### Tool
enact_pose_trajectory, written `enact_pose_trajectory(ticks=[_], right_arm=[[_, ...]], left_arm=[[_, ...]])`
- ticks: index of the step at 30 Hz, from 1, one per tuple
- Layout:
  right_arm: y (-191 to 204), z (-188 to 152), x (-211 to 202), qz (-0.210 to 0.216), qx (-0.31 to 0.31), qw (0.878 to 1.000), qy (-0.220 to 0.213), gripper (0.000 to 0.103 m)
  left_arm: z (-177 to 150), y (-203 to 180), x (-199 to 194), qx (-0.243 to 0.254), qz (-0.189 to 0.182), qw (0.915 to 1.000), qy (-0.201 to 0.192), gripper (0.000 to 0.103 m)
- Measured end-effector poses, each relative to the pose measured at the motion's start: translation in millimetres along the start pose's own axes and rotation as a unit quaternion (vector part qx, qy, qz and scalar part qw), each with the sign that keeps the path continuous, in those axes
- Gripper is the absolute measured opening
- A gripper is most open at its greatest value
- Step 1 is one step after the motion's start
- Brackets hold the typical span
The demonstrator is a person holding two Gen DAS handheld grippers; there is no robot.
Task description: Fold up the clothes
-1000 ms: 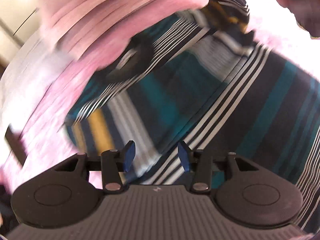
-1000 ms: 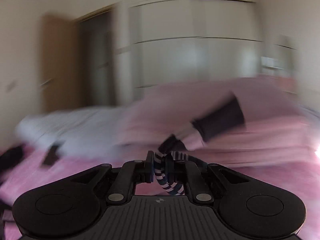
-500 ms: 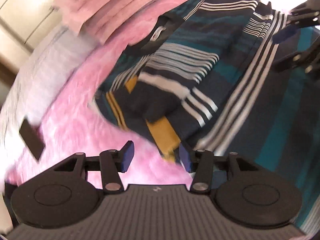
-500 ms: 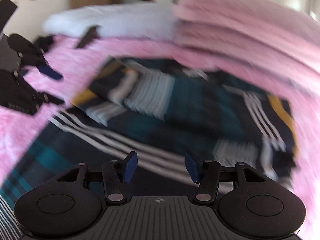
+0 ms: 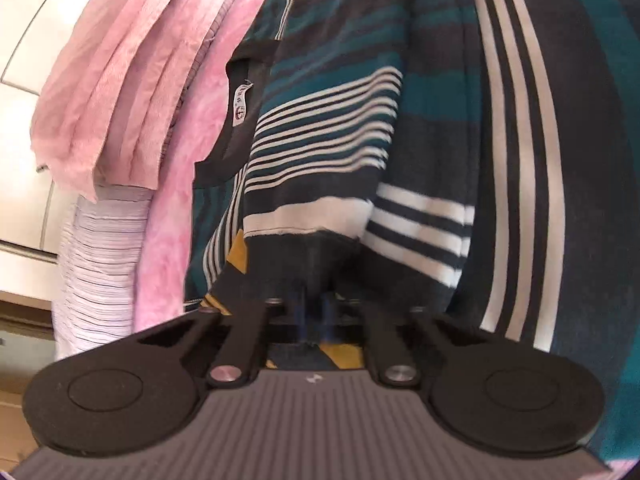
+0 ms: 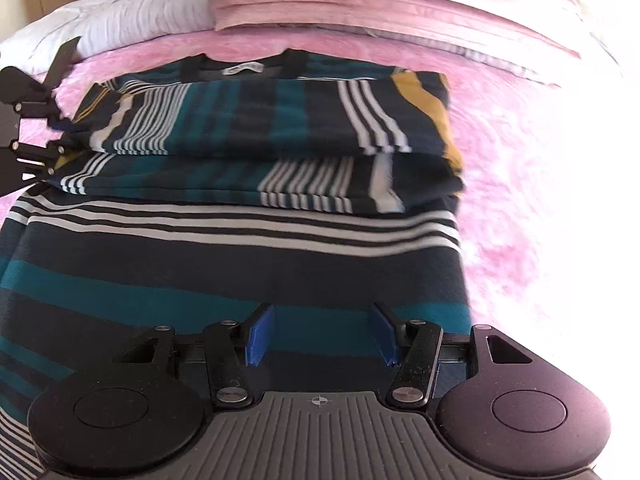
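- One pink bedspread (image 6: 520,152) is covering the bed, filling the right of the right wrist view.
- One striped shirt (image 6: 240,272) is lying flat on it, filling the middle and left, its long axis running top to bottom of the frame, collar (image 6: 244,66) pointing to the top, both sleeves folded across.
- Pink folded blankets (image 6: 360,4) are lying stacked at the top.
- The right gripper (image 6: 322,336) is hovering over the shirt, fingers spread, nothing between them.
- The left gripper (image 5: 314,314), fingers having just been closing, is pinching a sleeve edge.
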State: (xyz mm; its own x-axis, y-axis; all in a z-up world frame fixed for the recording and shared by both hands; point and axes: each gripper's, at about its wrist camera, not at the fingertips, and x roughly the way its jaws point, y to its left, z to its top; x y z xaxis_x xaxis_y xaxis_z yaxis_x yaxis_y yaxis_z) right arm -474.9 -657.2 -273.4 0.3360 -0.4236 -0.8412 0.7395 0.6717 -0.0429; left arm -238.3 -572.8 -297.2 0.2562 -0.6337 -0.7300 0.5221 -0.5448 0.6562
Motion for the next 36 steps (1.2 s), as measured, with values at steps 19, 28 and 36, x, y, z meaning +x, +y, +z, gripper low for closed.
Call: enact_pose_trajectory(ticks=[19, 28, 36], right_arm=[[-57, -25, -34, 0.041, 0.031, 0.998, 0.025, 0.056], [-86, -68, -49, 0.109, -0.012, 0.988, 0.107, 0.067], [-79, -92, -88, 0.126, -0.141, 0.979, 0.074, 0.067]], left_arm=[[-11, 8, -41, -0.089, -0.031, 0.9929, 0.073, 0.017], [-3, -76, -143, -0.238, -0.107, 0.9585, 0.116, 0.033], [7, -137, -194, -0.238, -0.1, 0.9581, 0.124, 0.035]])
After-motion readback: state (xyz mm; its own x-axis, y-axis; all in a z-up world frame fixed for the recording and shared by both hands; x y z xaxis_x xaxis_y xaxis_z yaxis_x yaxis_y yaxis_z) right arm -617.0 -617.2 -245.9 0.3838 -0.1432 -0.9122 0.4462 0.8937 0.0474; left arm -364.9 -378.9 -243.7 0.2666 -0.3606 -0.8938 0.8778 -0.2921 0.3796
